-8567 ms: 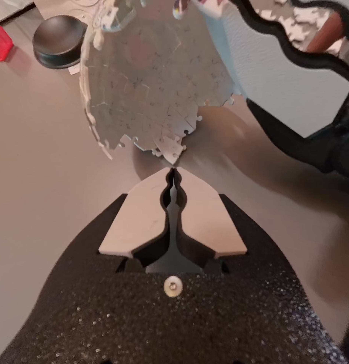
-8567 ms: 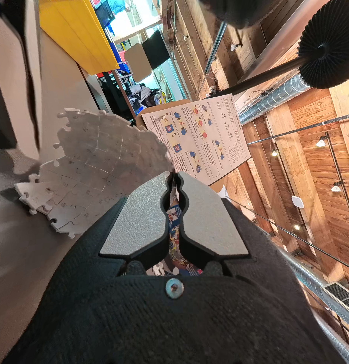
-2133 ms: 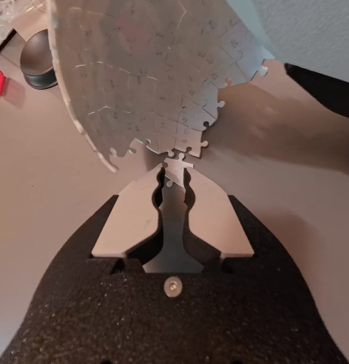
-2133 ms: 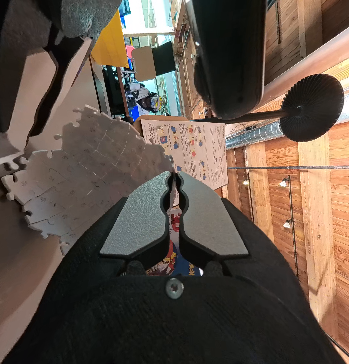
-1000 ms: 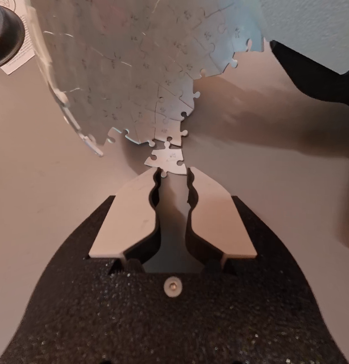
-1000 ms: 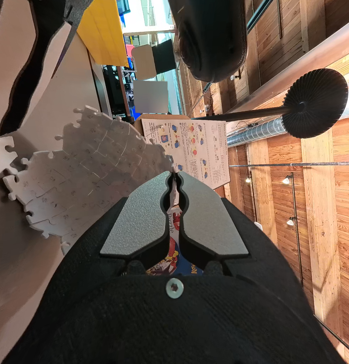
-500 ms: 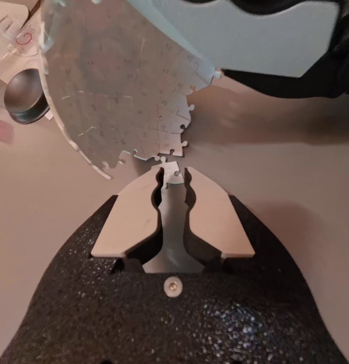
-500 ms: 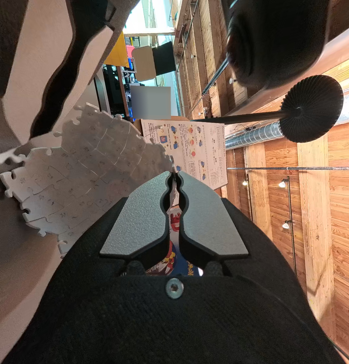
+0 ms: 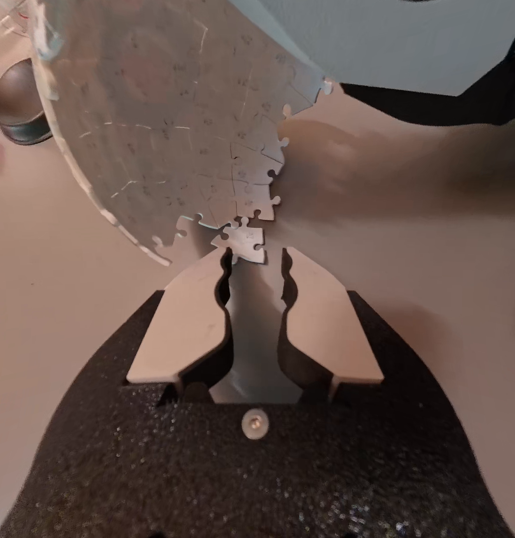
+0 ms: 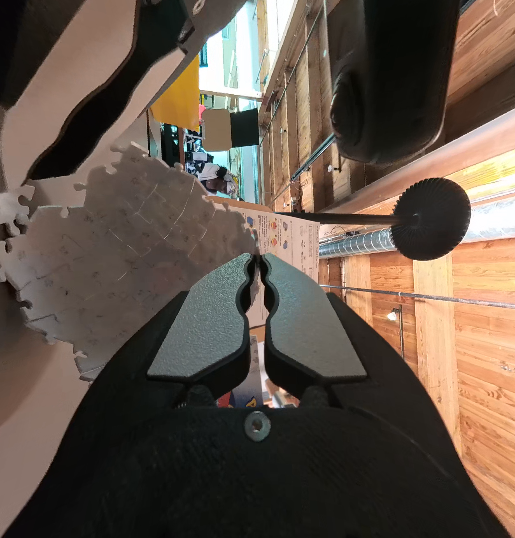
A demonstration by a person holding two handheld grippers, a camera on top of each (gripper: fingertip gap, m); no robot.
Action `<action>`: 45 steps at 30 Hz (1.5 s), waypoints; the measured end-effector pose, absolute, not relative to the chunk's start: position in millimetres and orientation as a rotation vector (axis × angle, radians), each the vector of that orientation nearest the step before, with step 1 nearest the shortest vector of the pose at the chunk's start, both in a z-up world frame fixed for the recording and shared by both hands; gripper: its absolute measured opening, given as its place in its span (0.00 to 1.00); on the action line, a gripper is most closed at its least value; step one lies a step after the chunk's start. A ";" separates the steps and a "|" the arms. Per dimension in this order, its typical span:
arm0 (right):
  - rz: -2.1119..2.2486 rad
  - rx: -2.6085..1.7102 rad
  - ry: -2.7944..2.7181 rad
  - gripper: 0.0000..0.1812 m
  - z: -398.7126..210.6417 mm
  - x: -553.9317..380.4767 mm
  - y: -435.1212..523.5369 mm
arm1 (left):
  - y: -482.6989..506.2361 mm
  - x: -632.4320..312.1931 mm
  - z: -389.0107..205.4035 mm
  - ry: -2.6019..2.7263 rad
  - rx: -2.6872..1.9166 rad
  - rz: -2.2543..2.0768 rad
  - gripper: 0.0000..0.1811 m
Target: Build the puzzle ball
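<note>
Up close, the left gripper (image 9: 256,253) points at a curved, pale grey shell of joined jigsaw pieces (image 9: 163,116), the partly built puzzle ball, which hangs above a plain beige table (image 9: 46,291). Its two flat grey fingers (image 9: 186,320) stand apart, gripping nothing. A single loose grey puzzle piece (image 9: 244,241) sits just ahead of the fingertips, touching the shell's jagged lower edge; whether it is locked in cannot be told. Behind the shell on the left lies a dark round knob-like object (image 9: 14,116), blurred.

From the right wrist view, the right gripper (image 10: 257,257) has its dark grey fingers pressed together on the shell's (image 10: 105,262) upper rim, holding it in the air. A printed instruction sheet (image 10: 294,247) stands beyond, with wooden walls (image 10: 468,349) behind it. The left gripper's pale finger (image 10: 75,102) shows at upper left.
</note>
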State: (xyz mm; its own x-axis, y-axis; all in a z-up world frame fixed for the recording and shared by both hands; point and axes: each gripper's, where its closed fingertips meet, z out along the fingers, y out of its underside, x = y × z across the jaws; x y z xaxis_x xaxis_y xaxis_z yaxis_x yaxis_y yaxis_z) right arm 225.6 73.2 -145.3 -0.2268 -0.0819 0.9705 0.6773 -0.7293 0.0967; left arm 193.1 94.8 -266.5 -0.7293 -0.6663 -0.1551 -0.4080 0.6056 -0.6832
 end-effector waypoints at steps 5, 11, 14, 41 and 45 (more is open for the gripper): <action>-2.007 -1.530 -0.746 0.02 -145.2 226.5 75.5 | 96.3 198.9 -271.6 2.389 -0.938 -0.878 0.23; -2.007 -1.525 -0.783 0.02 -145.2 227.6 77.9 | 96.6 200.9 -275.8 2.402 -1.103 -0.951 0.16; -2.003 -1.536 -0.769 0.02 -145.3 230.5 76.5 | 96.7 191.5 -275.2 2.460 -1.046 -0.936 0.20; -1.933 -1.563 -0.646 0.07 -141.0 230.8 73.0 | 111.8 265.4 -187.1 1.869 -0.696 -0.953 0.01; -1.820 -1.568 -0.518 0.17 -137.2 223.9 65.9 | 112.3 267.1 -187.5 1.834 -0.699 -0.966 0.01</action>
State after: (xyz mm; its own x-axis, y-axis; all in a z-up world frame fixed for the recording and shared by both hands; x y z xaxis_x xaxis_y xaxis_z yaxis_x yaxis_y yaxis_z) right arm 223.9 65.9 -137.2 -0.0528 -0.2296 0.9719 0.7066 -0.6962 -0.1261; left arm 267.1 112.3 -187.5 -0.4172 -0.7832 -0.4611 -0.0627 0.5310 -0.8451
